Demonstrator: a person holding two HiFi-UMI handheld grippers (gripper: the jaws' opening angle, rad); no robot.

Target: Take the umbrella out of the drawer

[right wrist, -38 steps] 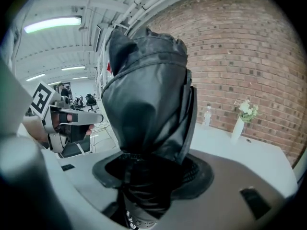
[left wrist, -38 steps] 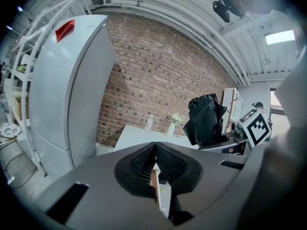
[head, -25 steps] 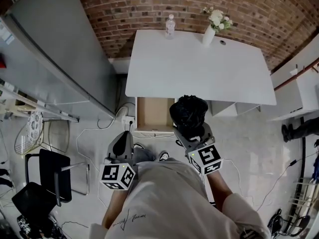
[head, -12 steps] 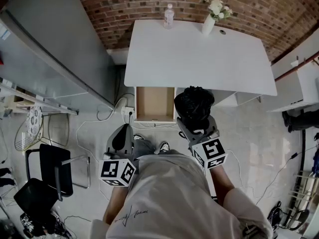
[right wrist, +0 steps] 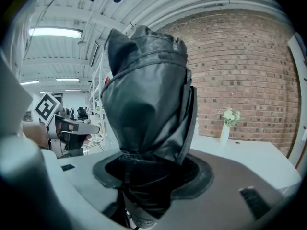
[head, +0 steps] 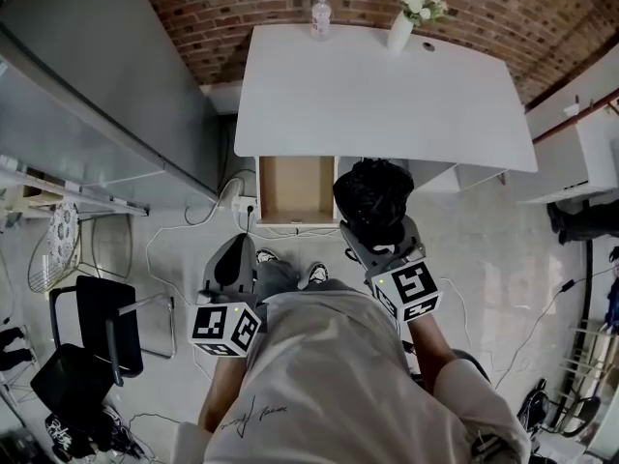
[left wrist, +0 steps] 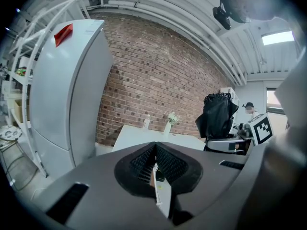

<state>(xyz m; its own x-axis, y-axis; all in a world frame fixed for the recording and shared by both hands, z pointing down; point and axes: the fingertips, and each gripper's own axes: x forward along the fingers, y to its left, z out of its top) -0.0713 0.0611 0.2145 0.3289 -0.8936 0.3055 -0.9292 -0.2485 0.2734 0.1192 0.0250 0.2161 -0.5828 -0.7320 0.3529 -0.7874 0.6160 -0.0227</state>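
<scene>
A folded black umbrella [head: 372, 199] stands upright in my right gripper [head: 379, 242], in front of the white table [head: 387, 104] and to the right of the open drawer [head: 297, 189]. The drawer's wooden inside looks empty. In the right gripper view the umbrella [right wrist: 148, 109] fills the middle, and the right gripper [right wrist: 151, 169] is shut on its lower end. My left gripper [head: 235, 251] hangs lower left of the drawer, apart from it. Its jaws are together with nothing between them, as the left gripper view [left wrist: 156, 169] shows, where the umbrella [left wrist: 218, 116] appears at the right.
A water bottle [head: 319, 15] and a white vase of flowers [head: 404, 22] stand at the table's far edge. A tall grey fridge [head: 87, 95] is at the left, with a black chair [head: 87, 346] and floor cables [head: 193, 235] near it. A white cabinet [head: 590, 162] is at the right.
The head view has shifted so the table and drawer sit a little higher in the frame. Both grippers and the umbrella keep their places beside the drawer.
</scene>
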